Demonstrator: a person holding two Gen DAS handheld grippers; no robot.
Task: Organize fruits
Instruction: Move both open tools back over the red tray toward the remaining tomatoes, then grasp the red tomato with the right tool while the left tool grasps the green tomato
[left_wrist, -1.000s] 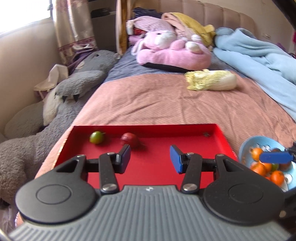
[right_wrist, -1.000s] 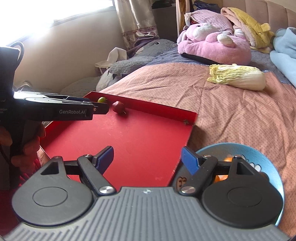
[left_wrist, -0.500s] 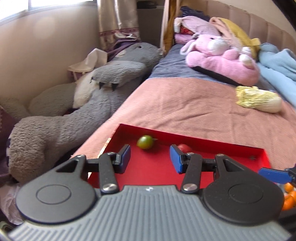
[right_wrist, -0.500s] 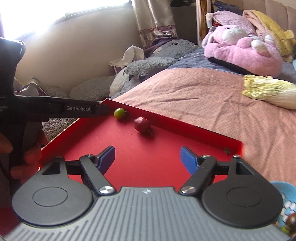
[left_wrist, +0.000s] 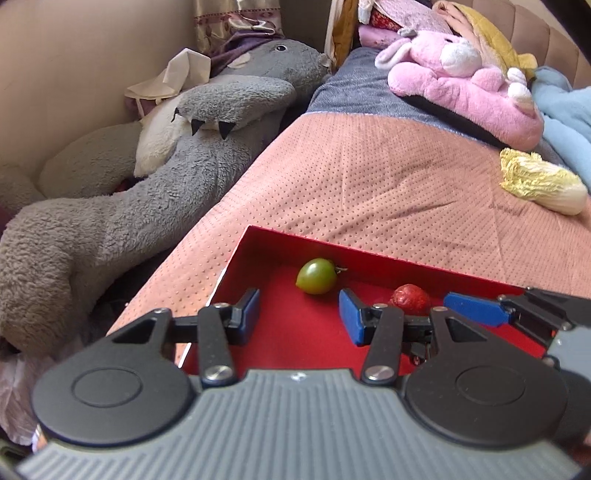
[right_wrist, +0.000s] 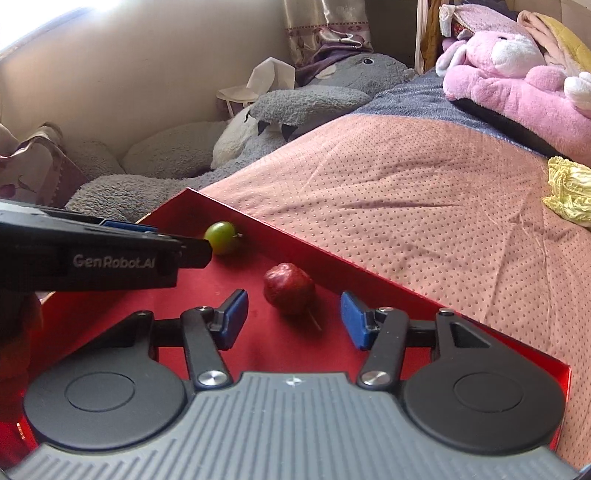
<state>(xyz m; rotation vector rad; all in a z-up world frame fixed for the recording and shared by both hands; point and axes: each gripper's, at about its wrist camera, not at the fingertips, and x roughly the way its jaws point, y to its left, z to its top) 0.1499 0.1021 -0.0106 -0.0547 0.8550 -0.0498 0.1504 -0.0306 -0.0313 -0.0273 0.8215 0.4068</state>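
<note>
A red tray (left_wrist: 369, 254) lies on the pink bedspread, also in the right wrist view (right_wrist: 332, 258). A small green fruit (left_wrist: 317, 276) sits near its far left corner, and shows in the right wrist view (right_wrist: 221, 237). A dark red fruit (right_wrist: 290, 283) lies beside it, partly hidden in the left wrist view (left_wrist: 410, 298). My left gripper (left_wrist: 299, 317) is open just short of the green fruit. My right gripper (right_wrist: 293, 319) is open with the red fruit just ahead between its fingers, not touching.
A large grey plush (left_wrist: 147, 206) lies along the bed's left edge. A pink plush (left_wrist: 465, 81) and a napa cabbage (left_wrist: 543, 182) lie farther up the bed. The left gripper's body (right_wrist: 92, 254) crosses the right wrist view at the left.
Both grippers have swung left and moved forward over the tray toward the two fruits. The blue bowl of oranges has left both views. Both stay open.
</note>
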